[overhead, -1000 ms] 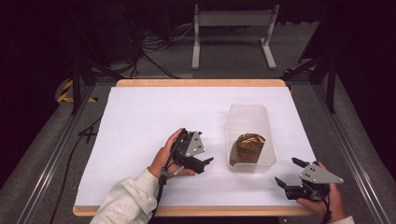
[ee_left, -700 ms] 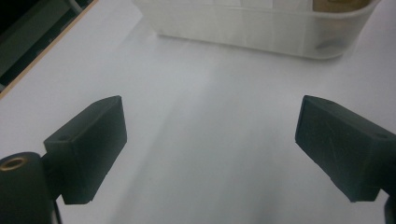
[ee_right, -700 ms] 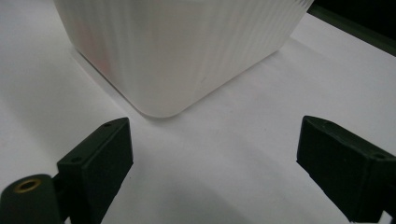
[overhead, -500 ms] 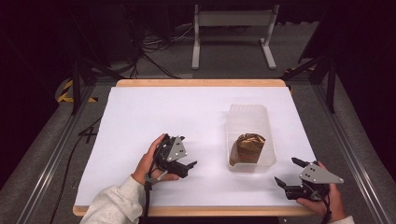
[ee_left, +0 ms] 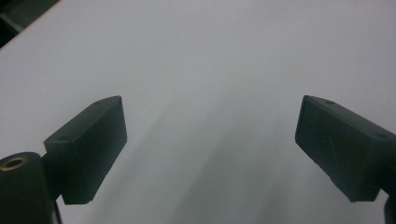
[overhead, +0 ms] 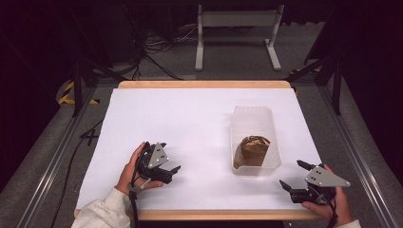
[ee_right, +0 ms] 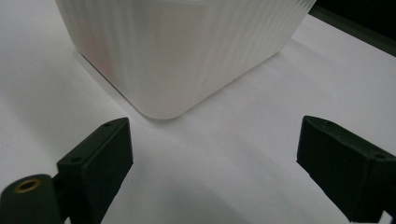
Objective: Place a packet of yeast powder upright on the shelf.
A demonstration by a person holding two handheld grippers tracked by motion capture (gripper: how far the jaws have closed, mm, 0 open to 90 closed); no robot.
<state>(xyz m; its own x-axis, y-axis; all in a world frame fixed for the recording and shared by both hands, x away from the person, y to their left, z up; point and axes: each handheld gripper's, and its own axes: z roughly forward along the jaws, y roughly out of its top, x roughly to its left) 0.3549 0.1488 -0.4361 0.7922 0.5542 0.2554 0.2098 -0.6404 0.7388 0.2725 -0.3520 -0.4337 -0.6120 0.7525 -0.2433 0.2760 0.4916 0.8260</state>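
A clear ribbed plastic tub [overhead: 252, 114] stands on the right half of the white table, with a brown crinkled lump [overhead: 252, 149] inside it at the near end. My left gripper [overhead: 169, 156] rests open near the front left, well to the left of the tub, with nothing between its fingers. In the left gripper view its jaws [ee_left: 212, 140] stand wide apart over bare white surface. My right gripper [overhead: 292, 174] is open at the front right corner, just short of the tub. The right gripper view [ee_right: 215, 149] faces the tub's near corner [ee_right: 177, 51].
A white sheet [overhead: 190, 118] covers the table, and a wooden edge [overhead: 204, 84] shows at the far side. Behind the table are a grey metal stand [overhead: 237, 28] and cables [overhead: 157, 45] on the floor. Rails [overhead: 47, 171] run along both sides.
My left gripper has drawn back to the left and toward the front edge, away from the tub. The right gripper and the tub have stayed put.
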